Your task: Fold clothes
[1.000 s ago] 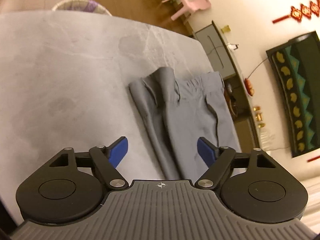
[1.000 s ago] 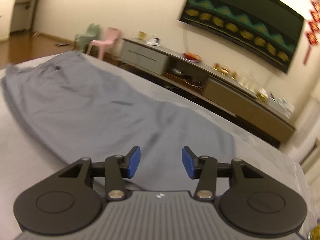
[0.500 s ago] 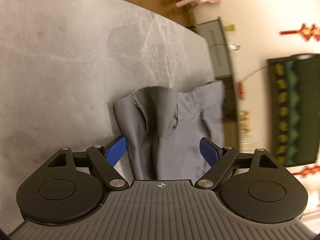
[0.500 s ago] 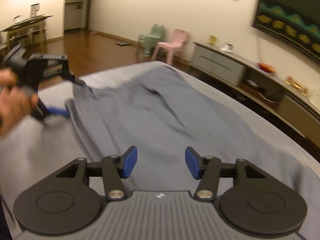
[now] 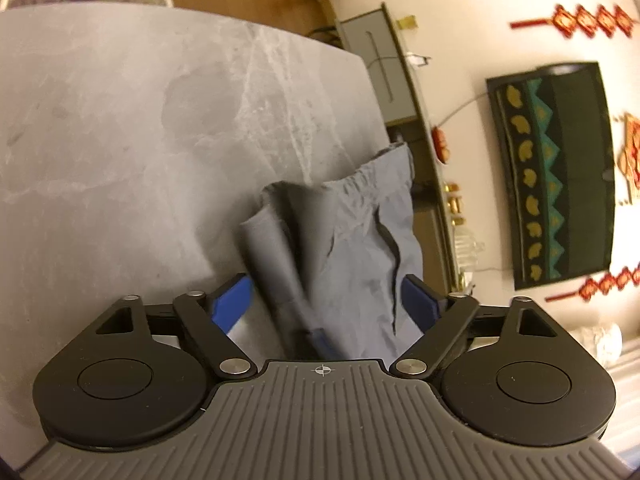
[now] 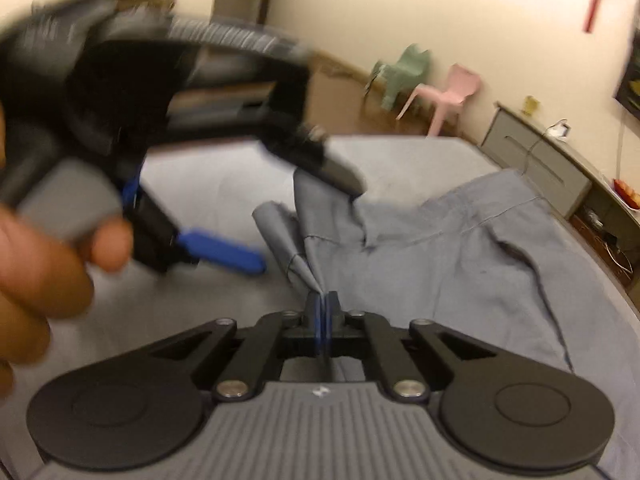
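The right claw (image 6: 322, 306) is pinching a raised fold of the grey trousers (image 6: 460, 248) between its closed blue pads, pulling the cloth up into a peak. The left claw (image 5: 326, 300) is hovering with its jaws spread wide over that same bunched end, its blue fingers (image 5: 232, 304) flanking the fabric without gripping it. The rest of the trousers is lying spread across the grey marbled table (image 5: 140, 140), reaching toward its far edge.
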The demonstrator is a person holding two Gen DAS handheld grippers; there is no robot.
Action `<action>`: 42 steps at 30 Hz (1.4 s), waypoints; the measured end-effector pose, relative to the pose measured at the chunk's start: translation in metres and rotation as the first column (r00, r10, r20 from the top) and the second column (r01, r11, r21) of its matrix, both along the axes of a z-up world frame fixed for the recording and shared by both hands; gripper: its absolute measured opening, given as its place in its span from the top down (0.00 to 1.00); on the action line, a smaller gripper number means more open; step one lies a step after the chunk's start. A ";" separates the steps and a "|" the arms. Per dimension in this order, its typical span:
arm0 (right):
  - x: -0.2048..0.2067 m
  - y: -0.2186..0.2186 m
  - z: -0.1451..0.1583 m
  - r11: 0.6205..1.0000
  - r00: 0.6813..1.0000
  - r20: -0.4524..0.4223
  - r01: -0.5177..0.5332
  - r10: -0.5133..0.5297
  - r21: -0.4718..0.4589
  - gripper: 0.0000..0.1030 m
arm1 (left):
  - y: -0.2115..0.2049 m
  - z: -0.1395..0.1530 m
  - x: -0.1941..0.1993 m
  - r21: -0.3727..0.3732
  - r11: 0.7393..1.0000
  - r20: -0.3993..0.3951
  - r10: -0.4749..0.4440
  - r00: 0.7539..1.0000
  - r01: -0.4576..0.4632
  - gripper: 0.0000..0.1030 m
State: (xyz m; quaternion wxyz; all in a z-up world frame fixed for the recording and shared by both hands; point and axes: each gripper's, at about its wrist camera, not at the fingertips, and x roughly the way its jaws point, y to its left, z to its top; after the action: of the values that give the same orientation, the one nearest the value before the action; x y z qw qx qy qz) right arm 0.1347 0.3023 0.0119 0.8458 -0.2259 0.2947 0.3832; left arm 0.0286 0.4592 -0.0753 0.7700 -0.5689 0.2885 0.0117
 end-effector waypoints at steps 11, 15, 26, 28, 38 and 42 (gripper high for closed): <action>-0.001 -0.050 0.032 0.991 0.994 -0.105 -0.022 0.037 0.133 0.85 | -0.026 0.027 0.058 0.350 0.931 -0.025 -0.102 0.994 0.105 1.00; 0.028 -0.104 0.086 0.970 0.991 -0.137 0.034 -0.001 0.242 0.71 | -0.036 0.042 0.043 0.400 0.914 0.071 -0.110 0.991 0.073 1.00; 0.223 -0.090 0.009 0.838 0.836 -0.113 0.514 -0.537 -0.182 0.77 | -0.085 0.077 0.017 0.649 0.760 0.190 -0.200 0.961 0.030 1.00; 0.224 -0.088 0.004 0.833 0.836 -0.079 0.524 -0.543 -0.179 0.77 | -0.100 0.082 0.016 0.704 0.710 0.199 -0.246 0.949 0.037 1.00; 0.211 -0.008 0.107 0.939 0.920 -0.194 0.319 -0.340 -0.129 0.16 | -0.142 0.080 0.019 0.828 0.559 0.161 -0.320 0.934 0.048 1.00; 0.179 0.076 0.070 0.898 0.966 -0.196 0.070 -0.170 -0.435 0.13 | -0.151 0.079 0.021 0.847 0.529 0.157 -0.332 0.930 0.046 1.00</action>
State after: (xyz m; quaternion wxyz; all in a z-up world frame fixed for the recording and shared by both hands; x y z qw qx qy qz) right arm 0.3137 0.3785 0.0822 0.7588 -0.3401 0.4798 0.2799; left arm 0.0496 0.3087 0.0033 0.9770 -0.0961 0.1889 -0.0239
